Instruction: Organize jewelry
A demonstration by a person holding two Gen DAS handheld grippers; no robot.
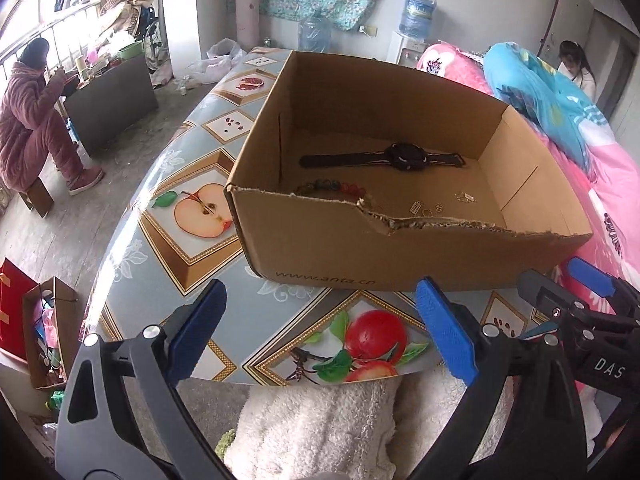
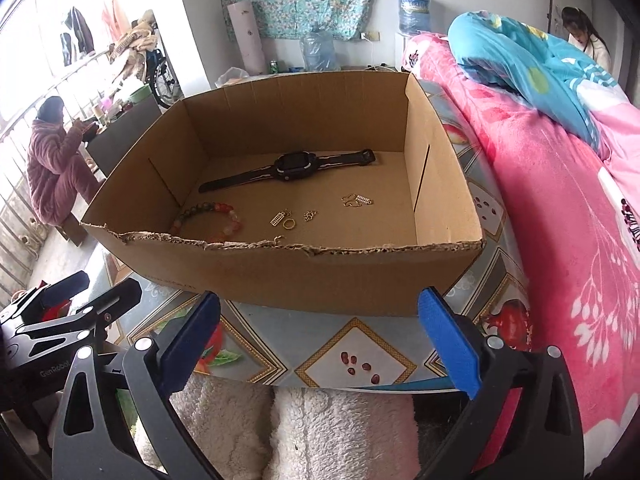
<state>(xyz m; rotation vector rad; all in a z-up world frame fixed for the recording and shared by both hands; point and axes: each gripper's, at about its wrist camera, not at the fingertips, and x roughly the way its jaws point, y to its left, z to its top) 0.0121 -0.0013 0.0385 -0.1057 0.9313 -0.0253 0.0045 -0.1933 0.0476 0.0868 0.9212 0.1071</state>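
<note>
You are seated at a table [image 2: 352, 354] covered in a fruit-printed cloth, in a lived-in room with a pink-quilted bed [image 2: 560, 220] along its right side and water jugs against the far wall. The landmark is the open cardboard box [image 2: 280, 276] standing on that cloth, its near rim torn ragged. Inside the box, a black watch [image 2: 294, 168] lies flat toward the far wall, strap stretched out to both sides. Nearer the torn rim, at the box's left, a beaded bracelet [image 2: 210, 220] rests on the floor of the box. Just right of the bracelet sit a gold ring [image 2: 289, 223] and small gold charms [image 2: 280, 217], with another cluster of gold pieces [image 2: 356, 200] toward the box's middle. Your left gripper [image 1: 320, 332] hangs in front of the box's near wall, jaws spread wide with nothing between them. Your right gripper [image 2: 324, 340] is likewise before the near wall, jaws wide apart and empty.
</note>
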